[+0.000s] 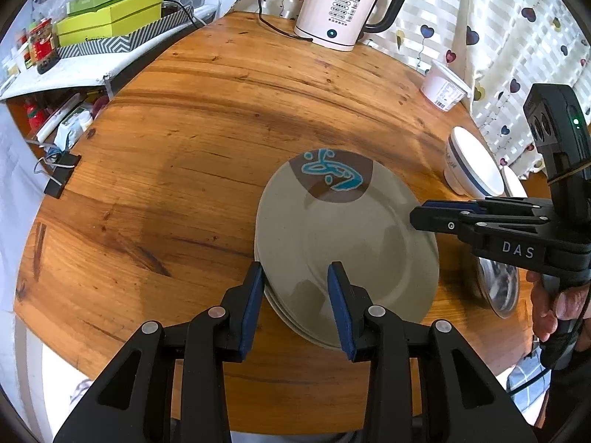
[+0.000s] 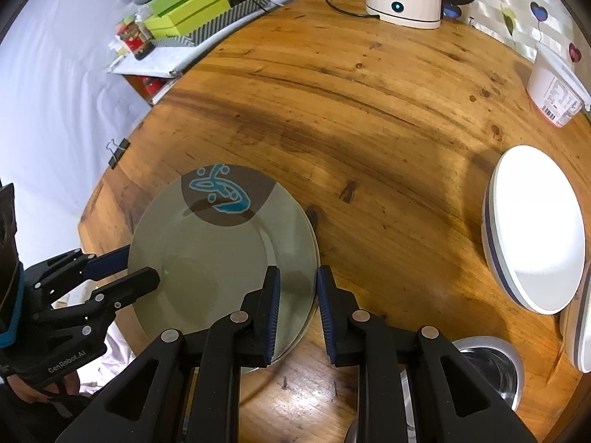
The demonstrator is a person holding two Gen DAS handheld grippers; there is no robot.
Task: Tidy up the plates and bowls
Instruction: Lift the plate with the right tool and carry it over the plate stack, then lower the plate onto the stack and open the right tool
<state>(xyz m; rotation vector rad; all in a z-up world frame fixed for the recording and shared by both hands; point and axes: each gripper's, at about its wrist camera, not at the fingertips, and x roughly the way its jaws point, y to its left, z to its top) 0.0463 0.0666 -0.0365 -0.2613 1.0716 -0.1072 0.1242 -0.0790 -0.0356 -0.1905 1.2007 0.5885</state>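
A stack of grey-green plates (image 1: 347, 243) with a brown patch and blue drawing lies on the round wooden table (image 1: 184, 147); it also shows in the right wrist view (image 2: 218, 251). My left gripper (image 1: 297, 277) is open, its jaws straddling the stack's near-left rim. My right gripper (image 2: 298, 280) is open, its jaws straddling the stack's right rim; it appears in the left view (image 1: 424, 214) too. A white bowl with a blue band (image 2: 535, 229) stands to the right, also visible in the left wrist view (image 1: 472, 162). A steel bowl (image 2: 491, 365) sits under my right gripper.
A white kettle (image 1: 340, 7) stands at the table's far edge with its cord. A white tub (image 1: 443, 85) stands at the right edge. Green boxes (image 1: 110, 18) sit on a side shelf at left. A binder clip (image 1: 61, 179) grips the left table edge.
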